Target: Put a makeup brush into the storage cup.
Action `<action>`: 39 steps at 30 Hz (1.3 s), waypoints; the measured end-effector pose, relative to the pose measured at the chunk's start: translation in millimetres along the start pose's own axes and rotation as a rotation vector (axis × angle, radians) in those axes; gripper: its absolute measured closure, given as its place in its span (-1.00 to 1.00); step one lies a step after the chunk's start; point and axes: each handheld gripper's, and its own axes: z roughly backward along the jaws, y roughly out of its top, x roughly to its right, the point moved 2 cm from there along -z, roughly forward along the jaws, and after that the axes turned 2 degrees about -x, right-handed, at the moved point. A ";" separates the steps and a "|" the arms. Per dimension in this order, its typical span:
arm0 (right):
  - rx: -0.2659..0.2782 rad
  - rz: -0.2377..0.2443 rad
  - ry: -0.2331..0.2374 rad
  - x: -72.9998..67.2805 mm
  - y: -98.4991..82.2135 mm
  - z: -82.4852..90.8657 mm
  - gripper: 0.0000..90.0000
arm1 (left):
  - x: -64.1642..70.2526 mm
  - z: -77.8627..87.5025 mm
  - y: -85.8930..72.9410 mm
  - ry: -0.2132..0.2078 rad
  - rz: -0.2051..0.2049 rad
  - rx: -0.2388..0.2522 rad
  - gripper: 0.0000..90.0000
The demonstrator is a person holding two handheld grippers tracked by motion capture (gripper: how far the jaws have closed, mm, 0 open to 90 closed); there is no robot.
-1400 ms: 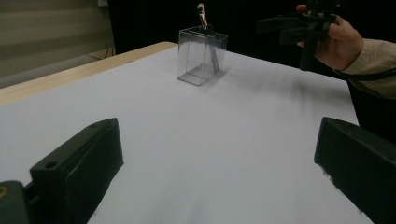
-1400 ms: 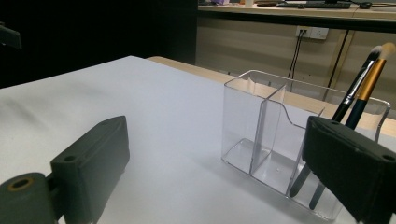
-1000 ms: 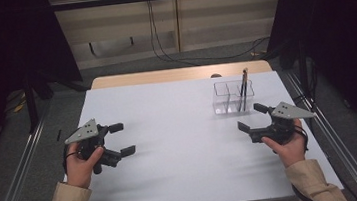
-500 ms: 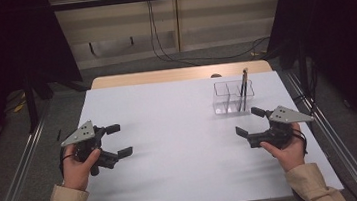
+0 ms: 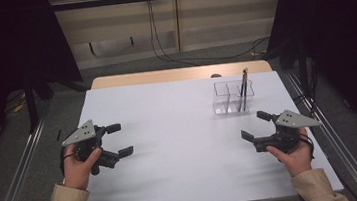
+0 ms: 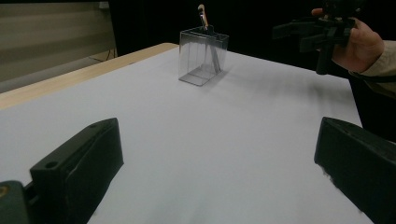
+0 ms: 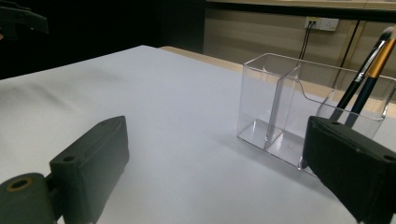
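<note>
Start step: both grippers, left (image 5: 115, 141) & right (image 5: 255, 126), jaws wide, empty, low over desk (image 5: 179, 125); brushes (image 5: 243, 89) in clear holder (image 5: 233, 97) (far right), next likely right reaches fwd.

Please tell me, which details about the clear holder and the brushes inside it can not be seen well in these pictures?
- Brushes: in the right gripper view their tips are cut off by the frame edge, and the right gripper's jaw covers their lower ends.
- Clear holder: its right part is hidden there by the same jaw.
- High view: the brushes are too small to count.
- Left gripper view: the brush head is blurred.
</note>
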 end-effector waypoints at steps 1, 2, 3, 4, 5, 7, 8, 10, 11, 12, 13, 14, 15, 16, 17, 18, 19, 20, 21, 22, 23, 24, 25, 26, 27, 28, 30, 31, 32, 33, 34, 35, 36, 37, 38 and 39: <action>-0.003 -0.002 -0.002 0.1 -0.9 2.1 -0.85 | 0.1 0.3 0.0 0.002 -0.001 0.001 -0.98; -0.004 -0.003 -0.002 -0.2 -1.3 3.0 -0.85 | 0.1 0.4 -0.2 0.002 0.000 0.000 -0.98; -0.005 -0.003 -0.003 -0.4 -1.7 3.9 -0.85 | 0.0 0.7 -0.3 0.003 -0.001 -0.001 -0.98; -0.007 -0.004 -0.002 -0.5 -2.1 4.8 -0.85 | 0.0 0.9 -0.4 0.004 -0.003 -0.001 -0.98; -0.007 -0.005 -0.002 -0.6 -2.5 5.6 -0.86 | 0.3 1.3 -0.5 0.004 -0.003 -0.002 -0.98; -0.008 -0.007 -0.002 -0.2 -3.3 7.2 -0.86 | 0.5 2.1 -0.5 0.004 -0.001 0.000 -0.98; -0.009 -0.007 -0.002 -0.2 -3.8 7.9 -0.86 | 0.5 2.5 -0.5 0.005 -0.002 0.001 -0.98; -0.013 -0.006 -0.005 0.1 -5.2 9.2 -0.86 | 0.6 3.1 -0.4 0.007 -0.003 0.001 -0.98; -0.017 -0.008 -0.003 -0.3 -5.9 9.7 -0.86 | 0.5 4.3 -0.4 0.009 -0.003 0.001 -0.98; -0.021 -0.007 -0.004 -0.4 -6.8 10.1 -0.86 | 0.5 4.3 -0.4 0.009 -0.003 0.001 -0.98; -0.021 -0.007 -0.003 -0.3 -7.6 10.4 -0.86 | 0.5 5.1 -0.6 0.010 -0.004 0.001 -0.98; -0.022 -0.008 0.000 -0.5 -8.2 10.9 -0.86 | 0.4 5.5 -0.7 0.010 -0.002 0.002 -0.98; -0.024 -0.005 -0.003 -0.4 -8.7 11.6 -0.86 | 0.5 5.7 -0.8 0.013 -0.002 0.001 -0.98; -0.023 -0.006 -0.003 -0.5 -8.9 12.2 -0.86 | 0.5 5.9 -0.8 0.014 -0.004 0.000 -0.98; -0.021 -0.004 -0.003 -0.4 -9.1 12.9 -0.86 | 0.7 5.9 -0.7 0.013 0.000 0.004 -0.98; -0.022 0.000 -0.006 -0.6 -9.3 13.8 -0.86 | 0.7 6.1 -0.6 0.015 -0.001 0.003 -0.98; -0.020 -0.003 -0.004 -0.9 -9.5 14.3 -0.86 | 0.5 6.4 -0.7 0.016 -0.003 0.002 -0.98; -0.021 -0.004 -0.003 -1.0 -10.0 14.6 -0.86 | 0.4 6.6 -0.7 0.016 -0.004 0.002 -0.98; -0.026 -0.001 -0.005 -1.2 -10.6 15.2 -0.86 | 0.4 6.8 -0.6 0.017 -0.004 0.002 -0.98; -0.028 0.001 -0.002 -1.5 -11.2 15.4 -0.86 | 0.4 6.9 -0.5 0.017 -0.003 0.004 -0.98; -0.028 0.000 -0.002 -2.0 -11.7 15.7 -0.86 | 0.4 7.1 -0.4 0.017 -0.004 0.004 -0.98; -0.031 0.005 -0.002 -2.0 -12.2 16.3 -0.86 | 0.5 7.3 -0.3 0.019 -0.006 0.004 -0.98; -0.030 0.002 0.000 -2.3 -12.3 16.7 -0.86 | 0.4 7.4 -0.3 0.020 -0.006 0.005 -0.98; -0.029 0.003 -0.002 -2.4 -12.2 17.4 -0.86 | 0.4 7.6 -0.4 0.019 -0.006 0.005 -0.98; -0.027 0.003 -0.001 -2.4 -12.2 17.9 -0.86 | 0.5 7.7 -0.5 0.020 -0.007 0.004 -0.98; -0.027 0.003 -0.001 -2.4 -12.2 17.9 -0.86 | 0.5 7.7 -0.5 0.020 -0.007 0.004 -0.98; -0.028 0.002 -0.004 -2.2 -12.5 19.5 -0.86 | 0.6 8.0 -0.7 0.019 -0.006 0.004 -0.98; -0.026 0.003 -0.004 -2.2 -12.8 19.9 -0.86 | 0.7 8.2 -0.6 0.019 -0.006 0.005 -0.98; -0.026 0.003 -0.004 -2.2 -12.8 19.9 -0.86 | 0.7 8.2 -0.6 0.019 -0.006 0.005 -0.98; -0.028 0.007 -0.005 -2.2 -13.1 20.4 -0.86 | 0.7 8.3 -0.7 0.019 -0.005 0.006 -0.98; -0.030 0.005 -0.004 -2.1 -13.8 21.5 -0.86 | 0.6 8.7 -0.7 0.021 -0.006 0.005 -0.98; -0.033 0.007 -0.008 -1.9 -14.2 21.9 -0.86 | 0.6 8.9 -0.9 0.023 -0.006 0.005 -0.98; -0.032 0.007 -0.007 -1.9 -14.5 22.2 -0.86 | 0.6 9.2 -0.9 0.023 -0.006 0.005 -0.98; -0.031 0.007 -0.005 -1.7 -14.9 22.6 -0.86 | 0.8 9.3 -1.0 0.024 -0.006 0.005 -0.98; -0.034 0.009 -0.010 -1.5 -15.3 23.2 -0.86 | 0.7 9.5 -1.2 0.024 -0.008 0.004 -0.98; -0.035 0.009 -0.009 -1.6 -15.4 23.7 -0.86 | 0.7 9.7 -1.3 0.024 -0.009 0.003 -0.98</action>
